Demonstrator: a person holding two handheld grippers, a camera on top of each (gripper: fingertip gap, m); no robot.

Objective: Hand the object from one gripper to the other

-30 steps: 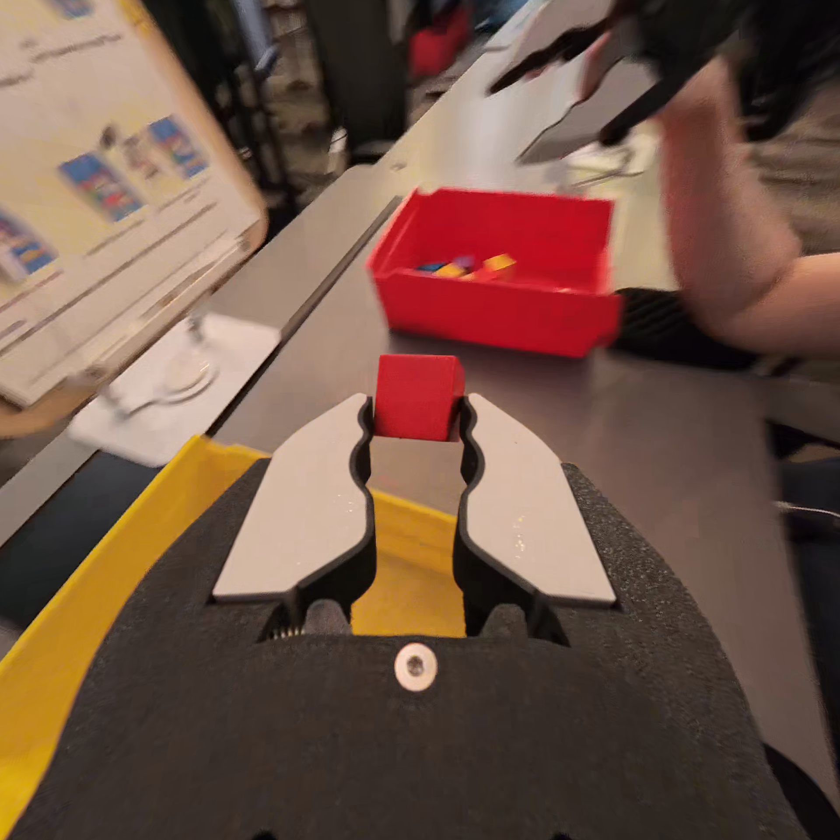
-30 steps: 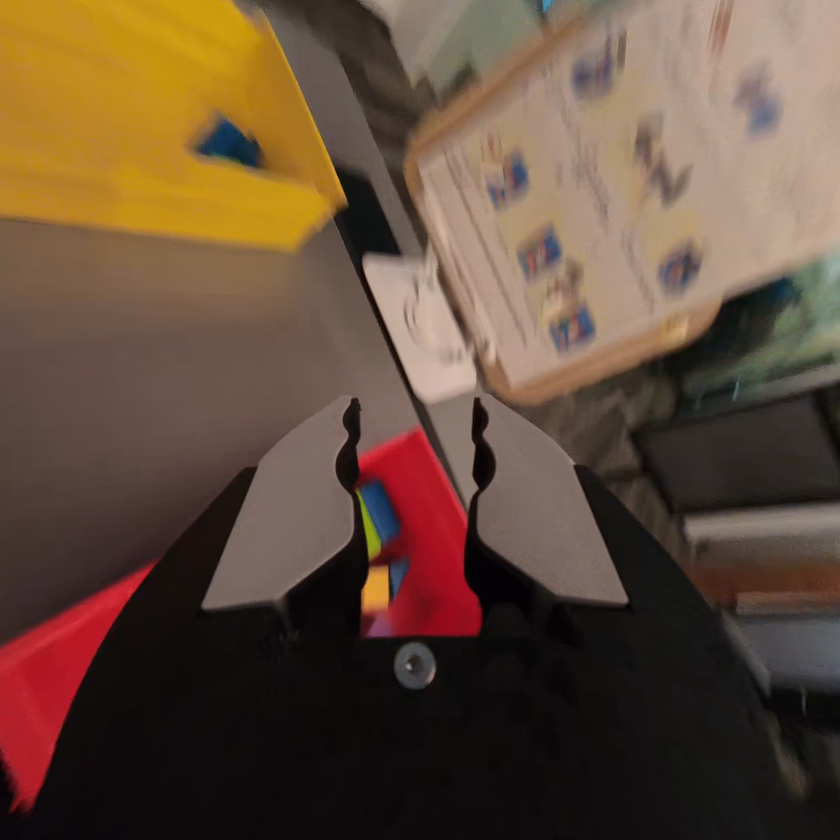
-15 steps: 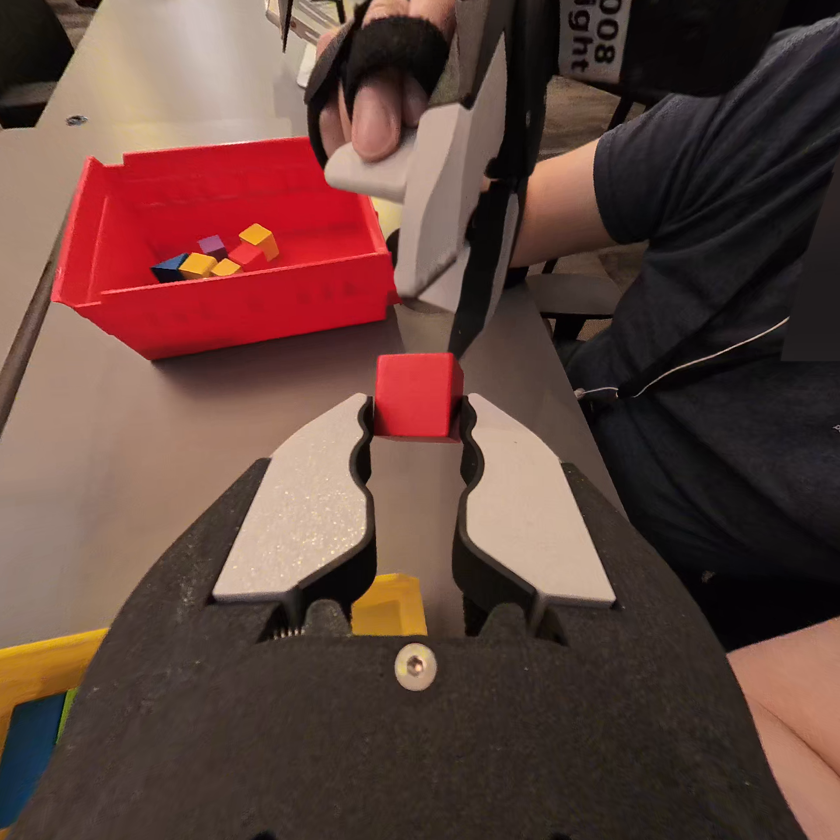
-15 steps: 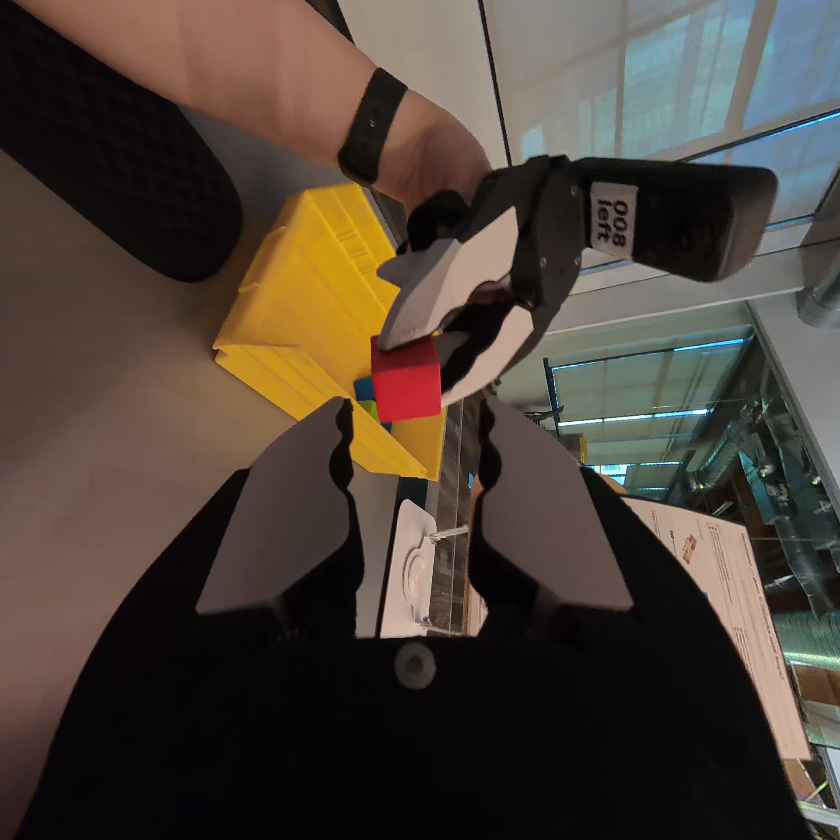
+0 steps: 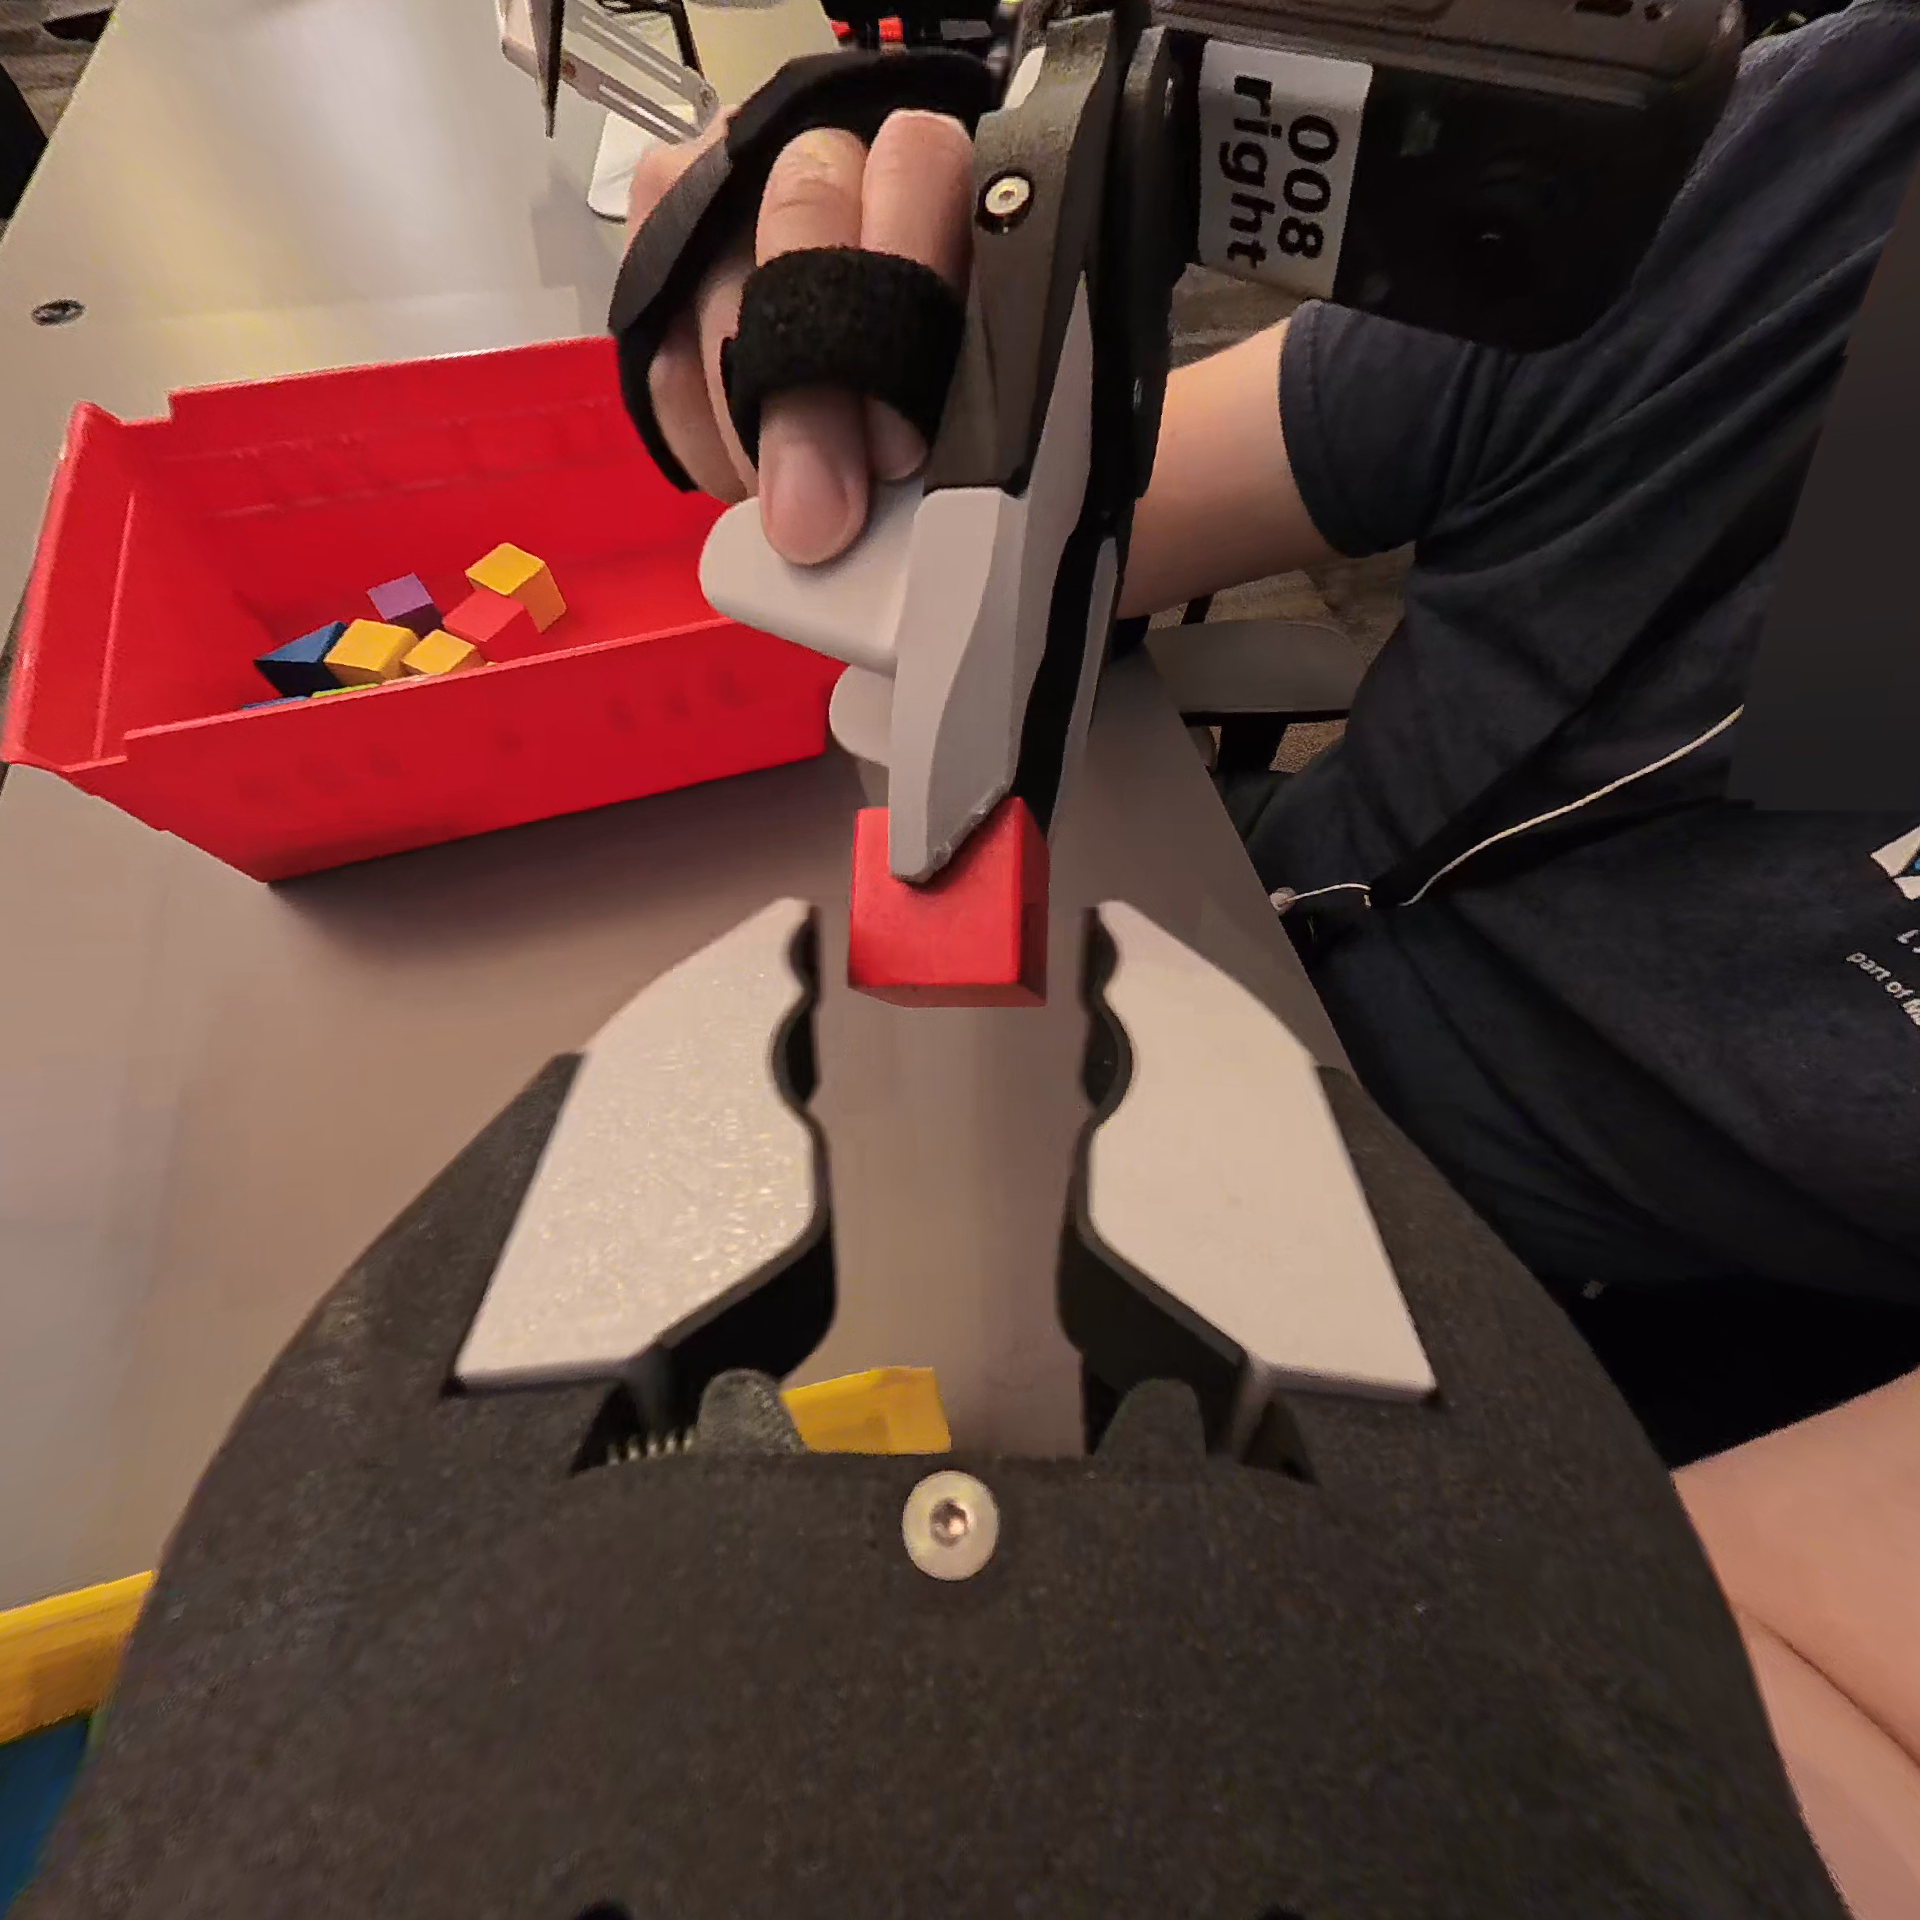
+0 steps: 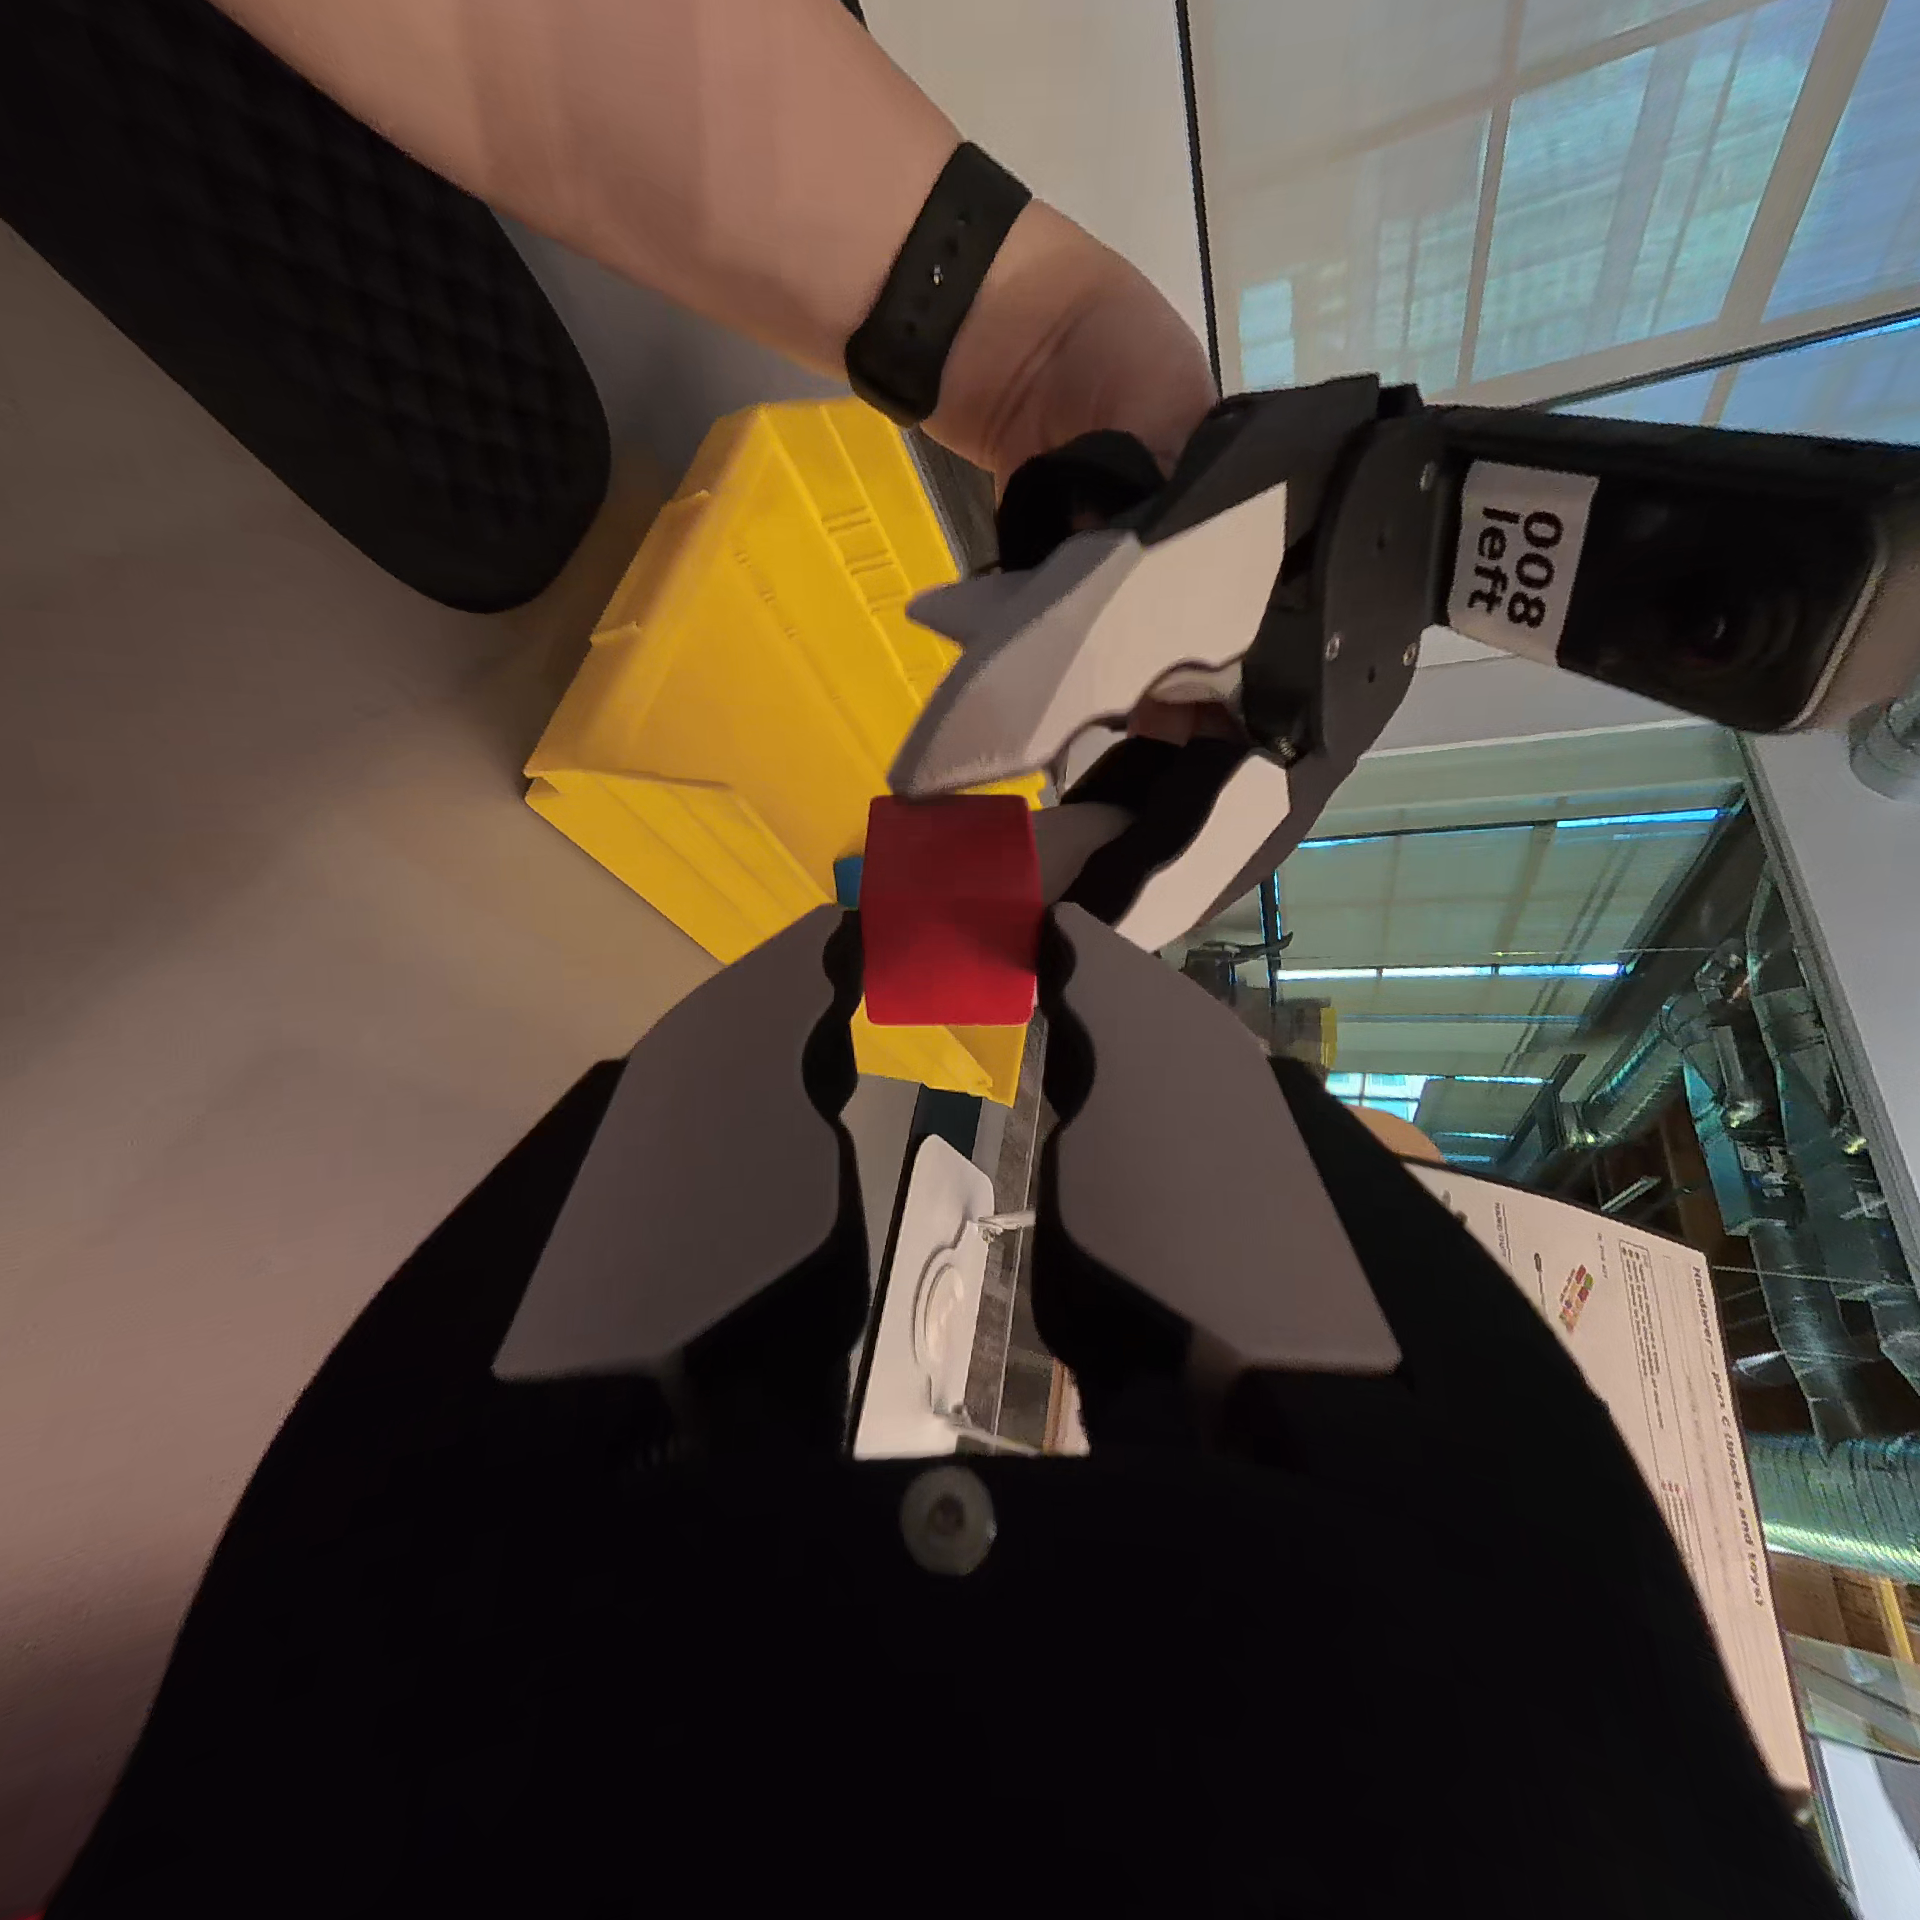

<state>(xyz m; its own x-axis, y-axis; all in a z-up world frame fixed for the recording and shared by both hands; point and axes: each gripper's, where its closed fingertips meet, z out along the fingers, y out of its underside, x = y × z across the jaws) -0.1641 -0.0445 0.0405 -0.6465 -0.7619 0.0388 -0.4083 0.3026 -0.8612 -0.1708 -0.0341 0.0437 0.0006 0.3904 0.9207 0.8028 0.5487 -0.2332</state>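
Observation:
A red cube (image 5: pixel 940 935) hangs in the air above the grey table (image 5: pixel 312 1060). My right gripper (image 6: pixel 940 925) is shut on it, one finger on each side of the cube (image 6: pixel 951 914). In the left wrist view the right gripper (image 5: pixel 987 831) comes down from above and pinches the cube's top. My left gripper (image 5: pixel 948 920) is open, with a small gap between each finger and the cube. In the right wrist view the left gripper (image 6: pixel 1023 857) shows spread around the cube's far side.
A red bin (image 5: pixel 416 769) with several small coloured blocks (image 5: pixel 416 634) stands at the far left of the table. A yellow bin (image 6: pixel 748 665) sits behind the left gripper. A black padded mat (image 6: pixel 312 312) and an instruction sheet (image 6: pixel 1621 1403) lie nearby. The person's body is at the right.
The right gripper swung over, moved in and shut on the red cube. The left gripper, shut on the cube before, has opened.

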